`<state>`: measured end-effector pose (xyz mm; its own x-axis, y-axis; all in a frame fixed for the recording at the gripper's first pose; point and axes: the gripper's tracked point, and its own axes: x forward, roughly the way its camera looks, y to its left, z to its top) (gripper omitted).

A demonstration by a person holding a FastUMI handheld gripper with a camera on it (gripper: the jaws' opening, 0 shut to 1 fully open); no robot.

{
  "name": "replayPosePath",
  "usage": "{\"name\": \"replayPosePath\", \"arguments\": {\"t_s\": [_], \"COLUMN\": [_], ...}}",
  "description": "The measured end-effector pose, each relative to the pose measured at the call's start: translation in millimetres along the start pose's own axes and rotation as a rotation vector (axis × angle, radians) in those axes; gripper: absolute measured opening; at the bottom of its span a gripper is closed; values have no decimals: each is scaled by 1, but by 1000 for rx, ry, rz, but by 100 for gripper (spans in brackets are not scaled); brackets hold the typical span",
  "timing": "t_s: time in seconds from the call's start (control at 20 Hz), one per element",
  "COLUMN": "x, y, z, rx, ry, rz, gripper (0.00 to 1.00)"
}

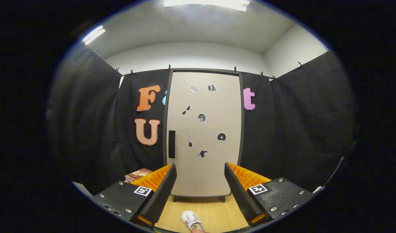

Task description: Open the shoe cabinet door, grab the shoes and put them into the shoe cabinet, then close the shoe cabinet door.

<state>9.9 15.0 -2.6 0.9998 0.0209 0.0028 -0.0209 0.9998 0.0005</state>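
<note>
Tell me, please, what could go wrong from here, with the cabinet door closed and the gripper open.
1. The door handle is a narrow vertical strip at the cabinet door's edge; the open gripper, aimed at mid-door, may miss it.
2. The white shoe lies on the floor before the door and might block its swing.

Pale wood-grain floor (214,210) carrying the scene's items, with the booth's black cloth wall rising behind it. The tall beige shoe cabinet (204,136) stands upright on short dark feet at the far edge of the floor, its door closed. A white shoe (191,220) with laces lies directly on the boards, well apart from the cabinet's base; a stack of books (138,174) rests low beside the cabinet's handle side.
</note>
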Motion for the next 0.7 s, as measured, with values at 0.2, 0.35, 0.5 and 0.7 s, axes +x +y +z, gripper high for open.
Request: {"name": "replayPosePath", "arguments": {"t_s": [0.2, 0.35, 0.5, 0.7], "x": [10, 20, 35, 52], "y": [14, 28, 42, 60], "z": [-5, -5, -10, -17], "rx": [8, 11, -2, -18], "ry": [8, 4, 8, 13], "rz": [24, 37, 46, 46], "gripper": [93, 93, 93, 93]}}
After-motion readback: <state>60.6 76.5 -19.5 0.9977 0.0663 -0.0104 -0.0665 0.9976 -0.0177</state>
